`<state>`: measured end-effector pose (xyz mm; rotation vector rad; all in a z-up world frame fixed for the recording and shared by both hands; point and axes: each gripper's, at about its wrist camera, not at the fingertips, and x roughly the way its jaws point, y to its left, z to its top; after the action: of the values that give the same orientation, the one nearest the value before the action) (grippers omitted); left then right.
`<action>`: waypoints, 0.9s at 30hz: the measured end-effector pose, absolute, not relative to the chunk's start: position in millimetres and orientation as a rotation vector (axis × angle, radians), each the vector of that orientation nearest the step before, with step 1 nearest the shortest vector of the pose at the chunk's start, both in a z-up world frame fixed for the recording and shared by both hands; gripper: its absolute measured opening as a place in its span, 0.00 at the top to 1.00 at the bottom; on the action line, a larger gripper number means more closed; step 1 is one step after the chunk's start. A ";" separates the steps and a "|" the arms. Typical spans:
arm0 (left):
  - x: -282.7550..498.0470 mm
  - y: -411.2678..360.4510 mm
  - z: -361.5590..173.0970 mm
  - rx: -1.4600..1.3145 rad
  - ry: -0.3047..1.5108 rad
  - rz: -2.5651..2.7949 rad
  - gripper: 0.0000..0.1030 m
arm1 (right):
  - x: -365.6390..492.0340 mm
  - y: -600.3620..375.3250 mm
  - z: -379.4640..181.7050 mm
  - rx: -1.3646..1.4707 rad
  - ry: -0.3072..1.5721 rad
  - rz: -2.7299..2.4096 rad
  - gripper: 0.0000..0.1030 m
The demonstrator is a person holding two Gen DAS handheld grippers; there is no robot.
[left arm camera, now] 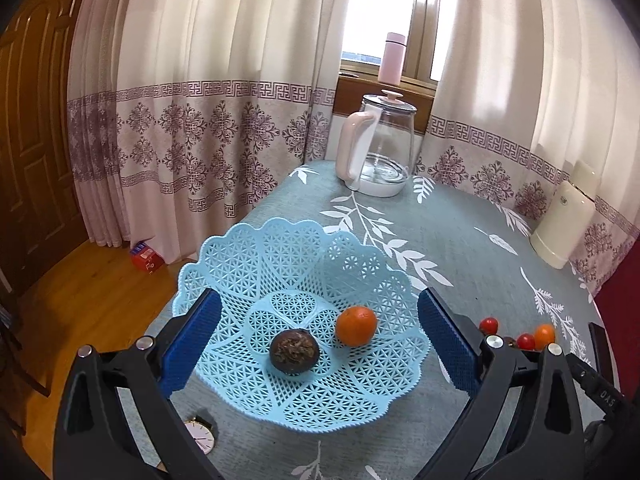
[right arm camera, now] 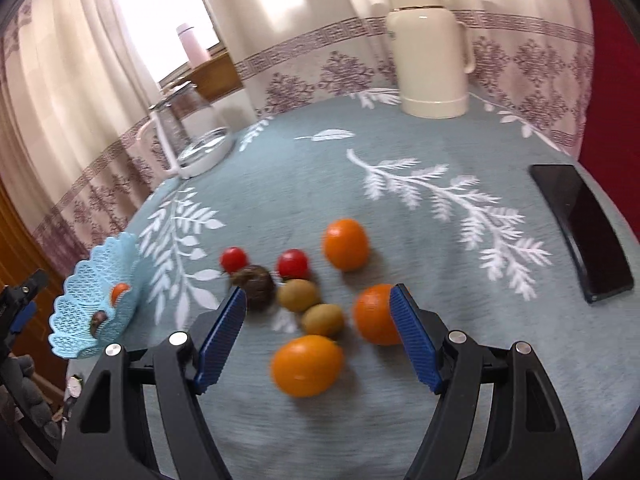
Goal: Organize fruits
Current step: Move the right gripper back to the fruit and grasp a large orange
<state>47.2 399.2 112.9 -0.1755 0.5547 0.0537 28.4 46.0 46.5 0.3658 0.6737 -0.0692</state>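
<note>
The right view is motion-blurred: on the cloth lie three oranges (right arm camera: 346, 244), two cherry tomatoes (right arm camera: 234, 259), two kiwis (right arm camera: 298, 295) and one dark wrinkled fruit (right arm camera: 256, 282). The right gripper (right arm camera: 318, 334) gapes empty, its pad hiding one orange's edge. The left gripper (left arm camera: 320, 344) is released around the blue lattice basket (left arm camera: 280, 248), holding one orange (left arm camera: 356, 326) at 3 o'clock and one passion fruit (left arm camera: 294, 352).

Right wrist view motion-blurred: loose fruit soft-edged. Rightmost orange (right arm camera: 376, 314) partly behind blue pad (right arm camera: 414, 340). Dark round fruit (right arm camera: 258, 286) part-hidden by other pad. Basket (right arm camera: 86, 316) contents show only as slivers through lattice. Left wrist view: wristwatch (left arm camera: 200, 436) part-covered by hand-held gripper frame; small fruits (left arm camera: 526, 340) at right peek past finger, kind unclear. Red box (left arm camera: 147, 258) print illegible.
</note>
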 end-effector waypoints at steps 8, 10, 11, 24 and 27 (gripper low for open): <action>48.8 386.9 109.9 -0.152 0.566 0.035 0.03 | 24.8 11.5 31.8 0.411 0.703 -0.141 0.28; 48.7 383.7 109.4 -0.144 0.567 0.031 0.03 | 28.3 10.6 28.0 0.408 0.715 -0.139 0.29; 48.6 382.0 109.1 -0.140 0.567 0.028 0.03 | 30.4 10.3 26.2 0.408 0.722 -0.135 0.30; 49.8 373.2 105.4 -0.119 0.578 0.015 0.03 | 53.6 9.0 11.5 0.450 0.788 -0.067 0.55; 50.2 369.6 103.4 -0.112 0.583 0.014 0.03 | 53.8 6.3 10.7 0.453 0.790 -0.059 0.56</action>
<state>50.2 369.6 103.4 -0.1118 0.5828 0.0137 53.8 6.3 10.7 0.4531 0.7897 -0.0590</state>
